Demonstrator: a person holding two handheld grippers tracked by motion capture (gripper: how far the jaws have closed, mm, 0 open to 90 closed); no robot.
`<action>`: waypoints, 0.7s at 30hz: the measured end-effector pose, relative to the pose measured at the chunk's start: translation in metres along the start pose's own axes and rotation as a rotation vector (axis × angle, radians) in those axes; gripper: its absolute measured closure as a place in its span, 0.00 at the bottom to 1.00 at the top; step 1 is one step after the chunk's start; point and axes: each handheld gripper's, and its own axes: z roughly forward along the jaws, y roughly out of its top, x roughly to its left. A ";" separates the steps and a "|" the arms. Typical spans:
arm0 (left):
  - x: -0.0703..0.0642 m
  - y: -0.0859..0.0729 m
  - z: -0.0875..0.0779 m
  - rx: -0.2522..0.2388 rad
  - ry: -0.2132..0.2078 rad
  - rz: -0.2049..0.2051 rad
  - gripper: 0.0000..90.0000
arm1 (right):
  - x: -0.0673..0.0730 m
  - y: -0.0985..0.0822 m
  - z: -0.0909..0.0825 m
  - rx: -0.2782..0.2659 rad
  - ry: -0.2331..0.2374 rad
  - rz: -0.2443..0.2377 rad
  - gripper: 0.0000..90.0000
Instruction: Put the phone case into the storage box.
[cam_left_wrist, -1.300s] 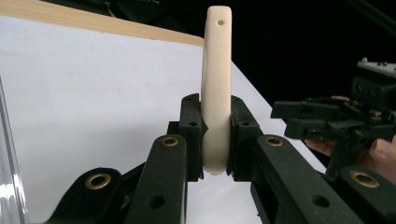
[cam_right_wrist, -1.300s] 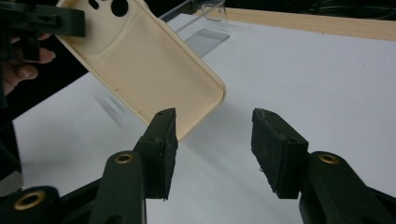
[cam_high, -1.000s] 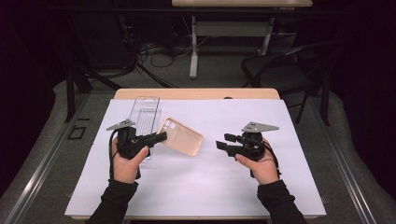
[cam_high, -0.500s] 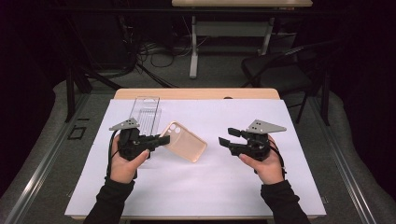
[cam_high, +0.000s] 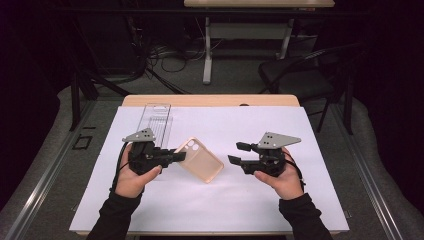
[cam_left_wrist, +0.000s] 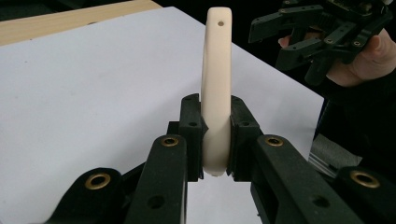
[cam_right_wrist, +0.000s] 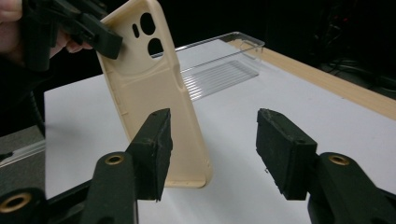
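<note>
A cream phone case (cam_high: 200, 159) with camera cut-outs is held above the white table sheet (cam_high: 210, 210), tilted, its far end low. My left gripper (cam_high: 177, 156) is shut on the case's edge near the camera holes; the left gripper view shows the case (cam_left_wrist: 215, 93) edge-on, clamped between the two pads. My right gripper (cam_high: 239, 153) stands open to the right of the case, apart from it. In the right gripper view the case (cam_right_wrist: 149, 93) stands just beyond the left pad (cam_right_wrist: 154, 149), with the gripper (cam_right_wrist: 212, 149) empty.
A clear plastic package tray (cam_high: 157, 120) lies flat at the back left of the sheet, also seen as a transparent box (cam_right_wrist: 224, 60). The wooden table edge (cam_high: 210, 100) runs along the back. A chair (cam_high: 300, 75) and cables stand behind the table.
The left gripper has carried the case slightly right and down. The right gripper has drifted a little right and towards the person, still open.
</note>
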 end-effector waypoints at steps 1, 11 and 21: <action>-0.001 0.000 0.000 0.004 -0.002 0.004 0.88 | 0.001 -0.001 0.002 0.016 0.014 -0.004 0.53; -0.001 0.000 0.000 0.012 -0.029 0.021 0.88 | 0.008 -0.003 0.010 0.082 0.071 -0.046 0.59; -0.005 -0.001 0.007 0.040 -0.073 0.055 0.88 | 0.013 -0.007 0.020 0.133 0.089 -0.079 0.63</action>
